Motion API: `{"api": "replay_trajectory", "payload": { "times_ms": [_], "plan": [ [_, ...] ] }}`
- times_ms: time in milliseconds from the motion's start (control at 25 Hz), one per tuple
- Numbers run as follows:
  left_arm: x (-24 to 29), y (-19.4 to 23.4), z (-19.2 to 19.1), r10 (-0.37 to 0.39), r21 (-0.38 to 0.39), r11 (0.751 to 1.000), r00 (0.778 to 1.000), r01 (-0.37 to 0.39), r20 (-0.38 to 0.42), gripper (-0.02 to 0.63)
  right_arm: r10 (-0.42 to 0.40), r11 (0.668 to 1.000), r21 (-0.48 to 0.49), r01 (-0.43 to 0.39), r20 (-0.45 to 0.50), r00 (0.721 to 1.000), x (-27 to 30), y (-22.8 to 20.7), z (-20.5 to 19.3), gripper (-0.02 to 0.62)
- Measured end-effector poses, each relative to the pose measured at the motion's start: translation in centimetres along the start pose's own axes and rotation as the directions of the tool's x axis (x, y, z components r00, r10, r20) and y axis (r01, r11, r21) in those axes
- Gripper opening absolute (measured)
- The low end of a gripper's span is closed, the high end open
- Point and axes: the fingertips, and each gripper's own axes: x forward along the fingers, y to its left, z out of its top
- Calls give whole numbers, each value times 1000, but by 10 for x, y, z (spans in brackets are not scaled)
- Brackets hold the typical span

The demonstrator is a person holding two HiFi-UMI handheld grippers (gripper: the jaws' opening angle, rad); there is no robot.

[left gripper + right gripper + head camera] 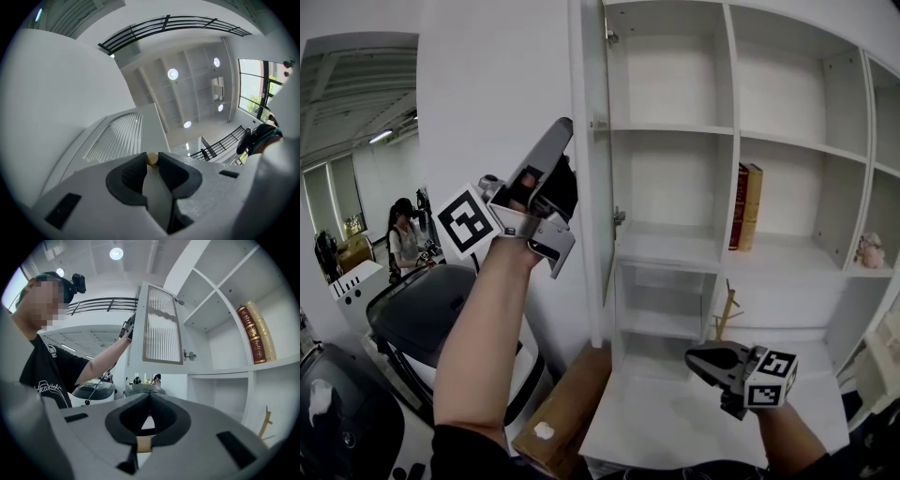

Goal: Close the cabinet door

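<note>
Pinching cabinet door knob (152,159) between left fingers (131,174).

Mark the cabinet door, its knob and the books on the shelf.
cabinet door (162,324), right gripper view, on the ribbed glass panel.
knob (152,159), left gripper view, on its round tan end.
books (740,206), head view, on the red book's spine.

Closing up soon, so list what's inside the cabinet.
Two upright books, a small figurine and a wooden stand; the right hand-held gripper covers part of the bottom ledge.
</note>
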Motion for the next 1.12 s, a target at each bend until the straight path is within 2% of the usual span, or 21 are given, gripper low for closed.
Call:
{"api": "replay_trajectory", "payload": {
  "times_ms": [400,680,960,1120],
  "plan": [
    [23,-8,-23,39,74,997,999,-36,-30,80,-99,994,38,98,13,995,-29,25,-6,4],
    [37,-9,-42,77,88,994,995,-71,-67,77,-147,988,55,146,2,989,-42,38,-13,5],
    [50,-7,-60,157,159,977,983,-140,-98,77,-177,984,40,175,36,984,-62,32,-4,3],
    [62,-7,-73,176,209,966,979,-152,-103,75,-189,982,27,188,31,982,-78,22,0,3]
  ]
}}
